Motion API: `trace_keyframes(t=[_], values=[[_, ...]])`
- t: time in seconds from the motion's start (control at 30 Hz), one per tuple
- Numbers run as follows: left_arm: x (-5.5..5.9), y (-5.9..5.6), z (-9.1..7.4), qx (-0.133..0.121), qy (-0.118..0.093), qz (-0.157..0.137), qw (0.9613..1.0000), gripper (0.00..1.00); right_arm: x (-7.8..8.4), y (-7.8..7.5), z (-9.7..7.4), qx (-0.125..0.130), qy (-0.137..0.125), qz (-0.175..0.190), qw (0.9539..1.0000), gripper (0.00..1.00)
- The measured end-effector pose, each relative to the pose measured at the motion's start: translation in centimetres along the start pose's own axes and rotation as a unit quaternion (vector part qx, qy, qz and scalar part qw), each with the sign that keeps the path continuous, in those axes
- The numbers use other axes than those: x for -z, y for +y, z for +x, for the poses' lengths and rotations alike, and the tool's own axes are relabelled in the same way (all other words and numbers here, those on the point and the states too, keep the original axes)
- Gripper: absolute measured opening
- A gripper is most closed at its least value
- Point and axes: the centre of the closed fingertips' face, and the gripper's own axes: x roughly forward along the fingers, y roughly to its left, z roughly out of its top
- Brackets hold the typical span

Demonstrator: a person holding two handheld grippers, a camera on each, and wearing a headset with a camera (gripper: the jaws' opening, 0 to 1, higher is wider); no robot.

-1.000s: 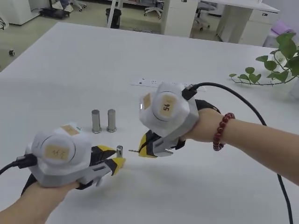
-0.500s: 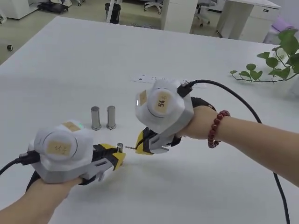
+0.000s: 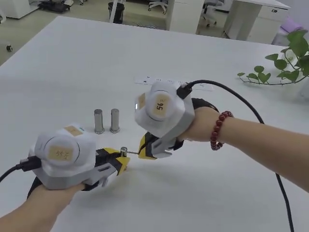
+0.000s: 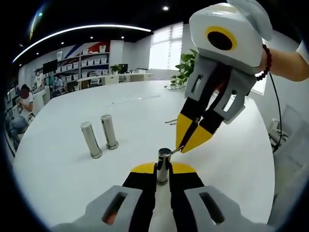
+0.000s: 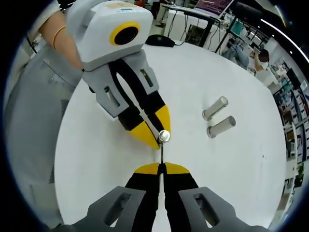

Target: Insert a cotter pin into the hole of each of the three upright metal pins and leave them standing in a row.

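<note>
Left gripper point(image 3: 119, 161) jaws pinch the stiff, slick-looking metal pin point(image 4: 163, 164) low. Right gripper point(image 3: 144, 149) jaws nip the thin, likely bendable cotter pin point(image 5: 161, 151) by its tail.

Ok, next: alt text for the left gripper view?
The left gripper clamps an upright metal pin while the right gripper, shut on a thin cotter pin, holds its tip at the pin's top. Two more metal pins stand side by side on the white table behind.

We see one silvery metal pin point(image 3: 99, 121) and a second metal pin point(image 3: 115, 120) standing upright, side by side. A third metal pin point(image 3: 123, 152) stands apart, nearer us. The thin cotter pin point(image 3: 132, 152) lies level, its tip at that pin's top (seemingly touching).
</note>
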Motion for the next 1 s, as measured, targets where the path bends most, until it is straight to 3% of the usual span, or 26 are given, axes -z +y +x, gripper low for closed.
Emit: trace_keyframes(t=[0.37, 0.67, 1.0], values=[[0.01, -0.16, 0.04, 0.000, 0.000, 0.000, 1.0000, 0.08, -0.40, -0.04, -0.30, -0.001, -0.009, 0.009, 0.9999, 0.03], [-0.03, -0.30, 0.09, 0.001, -0.004, 0.004, 1.0000, 0.07, -0.39, -0.17, -0.41, -0.002, 0.034, -0.016, 0.9993, 0.03], [-0.03, -0.23, 0.17, 0.003, -0.003, 0.007, 1.0000, 0.07, -0.70, -0.10, -0.44, -0.013, 0.043, -0.014, 0.9989, 0.03]])
